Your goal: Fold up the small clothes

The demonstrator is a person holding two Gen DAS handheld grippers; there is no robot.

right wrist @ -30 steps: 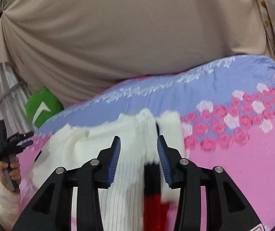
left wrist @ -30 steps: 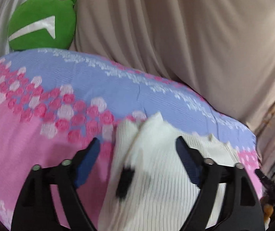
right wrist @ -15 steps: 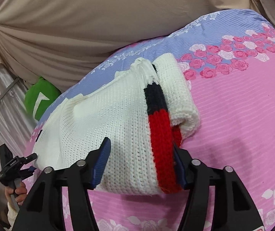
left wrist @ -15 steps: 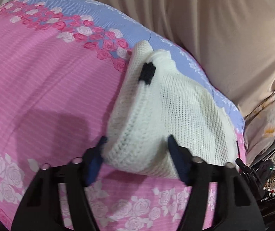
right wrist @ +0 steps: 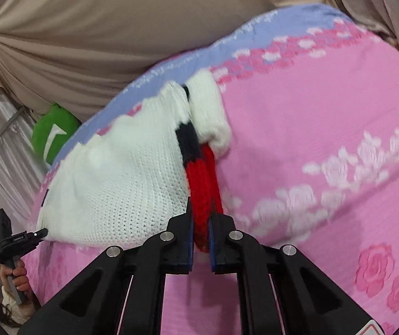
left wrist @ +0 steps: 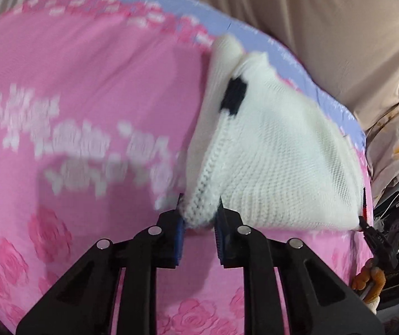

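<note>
Right at the tips of both claws sits the white knit sweater (left wrist: pixel 277 150), lying on the pink floral bedspread (left wrist: pixel 87 97) and running away from each claw toward the lavender band at the far edge. The left gripper (left wrist: pixel 199 223) has its jaws nearly together, having just been closing, with a bunched white near corner of the knit pinched between the blue pads; the rest of the garment spreads ahead and to that claw's right. The right gripper (right wrist: pixel 201 231) is likewise almost shut, jaws just been closing, and it clamps the red ribbed band (right wrist: pixel 202 192) at the other near corner; from there the band turns navy further ahead, and the white body fans out to that claw's left. A rolled white part, probably a sleeve, lies just beyond and to the right of the band. So the near edge is stretched between the two claws, long axis of that edge running claw to claw, garment depth pointing straight ahead of both. Each hand is equally at its own corner, neither nearer. Judgement: next fold likely carries the near edge forward over the far part, so both corners need to travel together or the knit will skew. Other gripper is visible at the frame edge in each wrist view. No containers in sight, nothing holding anything. Green cushion (right wrist: pixel 54 136) sits beyond the far left of the bed, beige drape (right wrist: pixel 115 28) behind.
</note>
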